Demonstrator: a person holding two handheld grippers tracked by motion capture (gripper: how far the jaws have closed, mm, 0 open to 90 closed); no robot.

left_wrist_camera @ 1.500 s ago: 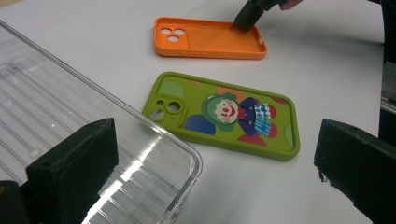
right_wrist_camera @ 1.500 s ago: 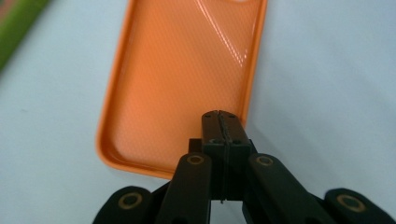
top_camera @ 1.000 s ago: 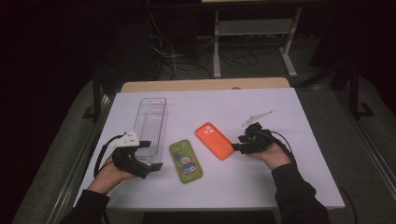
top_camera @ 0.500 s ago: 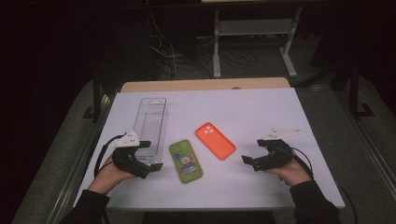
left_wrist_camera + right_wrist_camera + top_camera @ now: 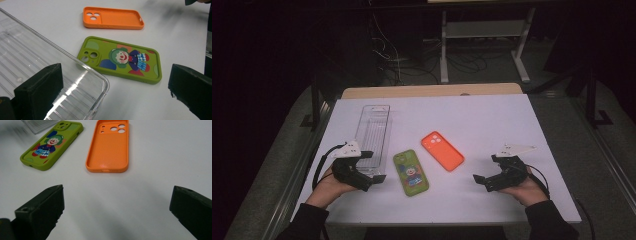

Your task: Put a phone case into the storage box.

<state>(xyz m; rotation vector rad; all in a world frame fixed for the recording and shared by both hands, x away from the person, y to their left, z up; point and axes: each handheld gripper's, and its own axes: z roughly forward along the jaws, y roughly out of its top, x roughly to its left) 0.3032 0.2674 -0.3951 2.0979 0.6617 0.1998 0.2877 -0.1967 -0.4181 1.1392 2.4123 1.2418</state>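
An orange phone case [image 5: 442,150] lies hollow side up in the middle of the white table [image 5: 472,115]. Left of it lies a green phone case [image 5: 410,171] with a clown picture, face up. A clear plastic tray [image 5: 372,136] stands farther left. My left gripper [image 5: 373,182] rests open at the tray's near end, with its left jaw over the tray corner [image 5: 97,82] and the green case [image 5: 122,58] just ahead. My right gripper [image 5: 482,181] sits open on the table at the right, apart from the orange case [image 5: 108,146], with nothing between its jaws.
A wooden strip [image 5: 432,91] runs along the table's far edge. Beyond it, in the dark, stand a metal shelf frame [image 5: 484,35] and loose cables [image 5: 397,55]. Bare white table lies between the right gripper and the orange case.
My right gripper has drawn back from beside the orange case toward the near right of the table. The left gripper and both cases have not moved.
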